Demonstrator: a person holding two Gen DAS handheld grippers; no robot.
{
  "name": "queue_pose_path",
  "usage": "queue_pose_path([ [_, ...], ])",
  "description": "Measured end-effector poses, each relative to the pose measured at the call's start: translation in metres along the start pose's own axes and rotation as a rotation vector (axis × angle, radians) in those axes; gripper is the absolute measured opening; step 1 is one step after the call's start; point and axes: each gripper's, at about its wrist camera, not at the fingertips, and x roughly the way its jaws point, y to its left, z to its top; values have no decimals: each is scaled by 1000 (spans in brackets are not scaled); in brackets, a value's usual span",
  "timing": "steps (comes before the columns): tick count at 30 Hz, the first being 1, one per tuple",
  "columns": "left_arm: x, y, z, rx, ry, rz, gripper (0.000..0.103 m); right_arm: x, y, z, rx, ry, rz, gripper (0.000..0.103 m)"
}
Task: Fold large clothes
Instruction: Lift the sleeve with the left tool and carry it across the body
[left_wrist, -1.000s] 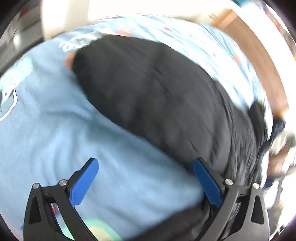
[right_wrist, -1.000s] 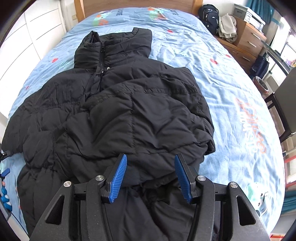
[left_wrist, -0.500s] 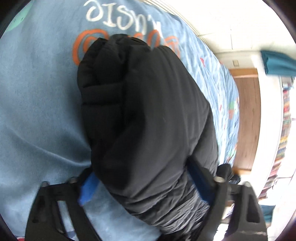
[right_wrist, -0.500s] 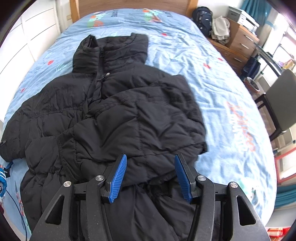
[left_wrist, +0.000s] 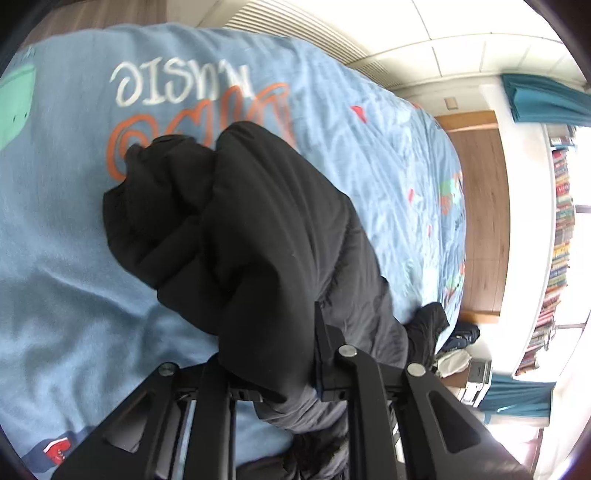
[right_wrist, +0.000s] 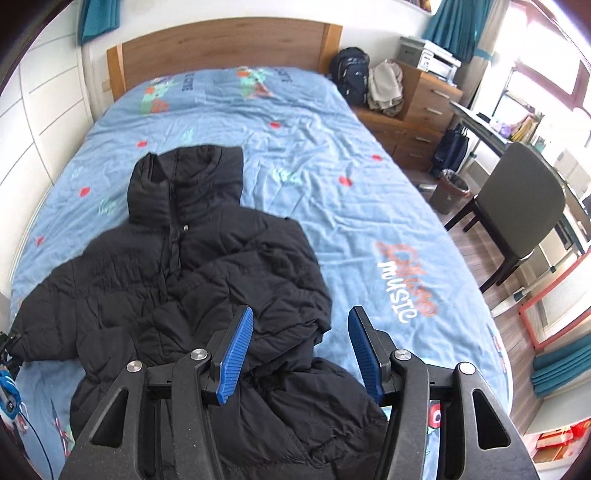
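Note:
A black puffer jacket (right_wrist: 207, 266) lies front-up on the blue bed cover (right_wrist: 332, 155), collar toward the headboard. In the right wrist view, one sleeve is folded across the body. My right gripper (right_wrist: 301, 343) hangs open above the jacket's lower edge with nothing between its blue pads. In the left wrist view, the other sleeve (left_wrist: 258, 229) is a bunched black roll running away over the cover. My left gripper (left_wrist: 267, 345) is shut on the near part of that sleeve. Its jaws are closing into the padding, and the fabric hides its pads.
A wooden headboard (right_wrist: 221, 48) stands at the far end of the bed. To the right of the bed are a backpack (right_wrist: 351, 74), a chest of drawers (right_wrist: 421, 107), a bin (right_wrist: 448, 190) and a chair (right_wrist: 524, 206) by a desk. White wall panels run along the left.
The left jaws went from wide open beside the sleeve to closed on it, and that view swung round. The right gripper rose, still open, so more of the bed shows.

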Motion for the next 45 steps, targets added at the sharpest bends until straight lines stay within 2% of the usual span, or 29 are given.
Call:
queue_pose_path([
  [5,-12,-25,-5,55,16,-3,13,-27,-19,0,46,-31,-25,53],
  [8,-20,-44,-10,121,26,-12,12,-39,-31,-2,78,-44,-39,53],
  [15,-32,-117,-38,379,63,-34,12,-62,-51,-14,135,-68,-75,53],
  [20,-35,-177,-77,616,96,-61,12,-68,-59,-26,174,-66,-84,53],
  [25,-35,-216,-125,798,143,-87,12,-71,-54,-36,175,-59,-83,53],
  [28,-33,-231,-154,889,173,-99,12,-74,-49,-39,166,-63,-83,53],
  [36,-19,-248,-222,1011,283,-122,12,-74,-47,-49,172,-54,-72,53],
  [45,15,-240,-277,1095,366,-59,12,-46,-62,-67,181,2,-53,53],
])
